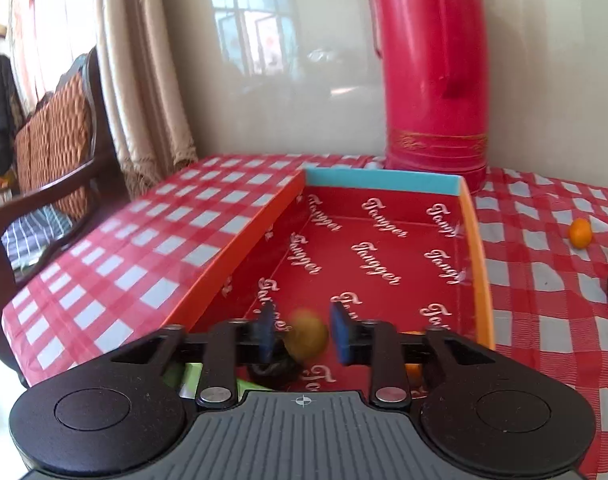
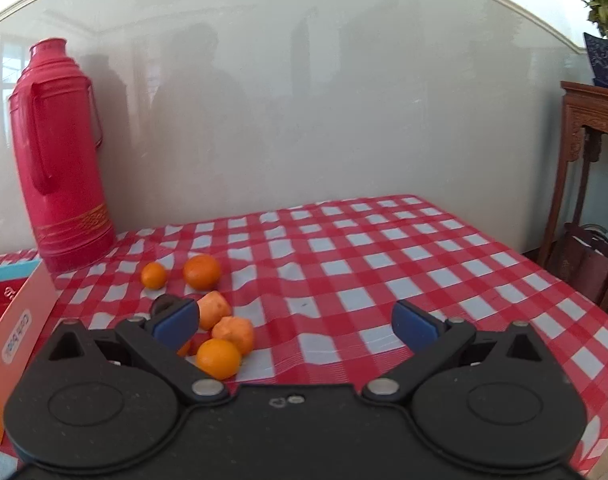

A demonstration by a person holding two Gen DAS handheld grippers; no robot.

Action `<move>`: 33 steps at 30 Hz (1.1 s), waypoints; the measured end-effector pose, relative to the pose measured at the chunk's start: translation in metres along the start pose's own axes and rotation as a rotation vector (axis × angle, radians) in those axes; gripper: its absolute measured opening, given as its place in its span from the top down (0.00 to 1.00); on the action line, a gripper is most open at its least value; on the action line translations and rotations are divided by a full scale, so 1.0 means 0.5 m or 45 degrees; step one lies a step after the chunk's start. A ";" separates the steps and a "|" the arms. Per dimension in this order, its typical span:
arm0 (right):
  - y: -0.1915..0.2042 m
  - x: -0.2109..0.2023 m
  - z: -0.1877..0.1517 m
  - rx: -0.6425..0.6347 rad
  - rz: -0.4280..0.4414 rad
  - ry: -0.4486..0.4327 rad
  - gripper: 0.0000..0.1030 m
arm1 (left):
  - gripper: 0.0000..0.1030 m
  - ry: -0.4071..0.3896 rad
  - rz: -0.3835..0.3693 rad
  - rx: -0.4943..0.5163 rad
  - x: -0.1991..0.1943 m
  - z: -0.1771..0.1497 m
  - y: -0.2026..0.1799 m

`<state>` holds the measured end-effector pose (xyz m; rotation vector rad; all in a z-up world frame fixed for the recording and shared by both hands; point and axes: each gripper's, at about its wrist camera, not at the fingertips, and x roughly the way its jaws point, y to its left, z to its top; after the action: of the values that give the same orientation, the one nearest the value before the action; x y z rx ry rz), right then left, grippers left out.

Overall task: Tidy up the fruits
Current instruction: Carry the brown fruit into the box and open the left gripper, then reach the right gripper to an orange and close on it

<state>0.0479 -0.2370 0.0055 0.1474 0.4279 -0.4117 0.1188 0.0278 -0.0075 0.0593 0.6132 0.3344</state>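
My left gripper (image 1: 304, 338) is half open so the yellowish fruit (image 1: 307, 338) drops in the red box (image 1: 383, 248), while my right gripper (image 2: 294, 326) gapes wide, empty, by the oranges (image 2: 218, 358).

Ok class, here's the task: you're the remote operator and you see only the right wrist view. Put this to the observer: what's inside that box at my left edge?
Observer: A blurred yellowish fruit is between the left claw's open pads, over the red box.
Operator: Anything else in there?
Observer: A dark lump lies under the claw, at the box's near end.
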 end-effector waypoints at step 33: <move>0.078 0.123 -0.035 0.047 0.132 0.307 0.73 | 0.00 -0.122 0.248 -0.337 0.000 -0.001 0.271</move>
<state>0.1087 -0.2193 -0.0347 0.2552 0.6475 -0.3005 0.0793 0.1559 0.0130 -0.1196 0.4648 0.5954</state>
